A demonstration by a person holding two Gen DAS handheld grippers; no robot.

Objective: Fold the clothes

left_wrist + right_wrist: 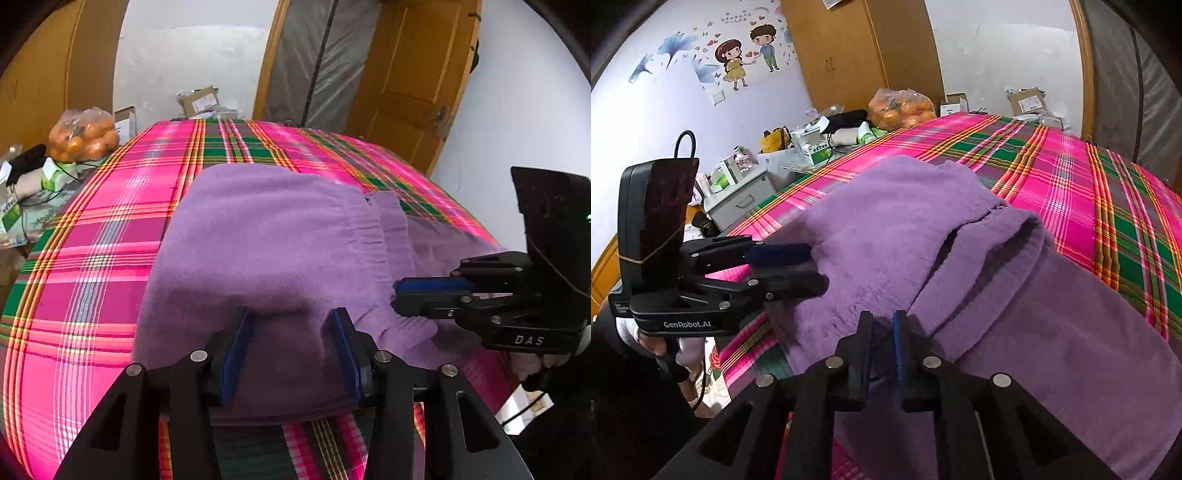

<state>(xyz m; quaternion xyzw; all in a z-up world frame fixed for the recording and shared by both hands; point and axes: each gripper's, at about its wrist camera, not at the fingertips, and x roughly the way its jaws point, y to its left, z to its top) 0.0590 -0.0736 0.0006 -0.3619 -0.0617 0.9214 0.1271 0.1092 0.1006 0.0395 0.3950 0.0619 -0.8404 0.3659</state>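
We take the plaid bedspread (92,240) as our marker. Toward its near-left part our left gripper (291,321) slopes down over the near edge of the purple sweater (258,236). Its jaws stand well apart, astride a low ridge of knit. The blue pads (236,347) do not seem to press on the cloth, so we read this gripper as open and holding nothing.

The sweater lies flat across the middle and near side of the bedspread. Its long axis runs side to side along the bedspread's near edge, from one gripper to the other. A ribbed band (369,236) crosses it toward the right, and beyond that a further layer of the garment trails toward the bedspread's right edge.

Over the near-right part of the bedspread our right gripper (882,325) also tilts downward. Its jaws are drawn almost together, and from the left view its tips sit right at the ribbed edge. We judge it to be pinching a fold of the sweater there, though the narrow gap is too dark to be certain.

In our judgement the right hand is the nearer to that loose right portion. The coming fold would likely carry it leftward across the body, along the long axis, while the left hand steadies the near edge.
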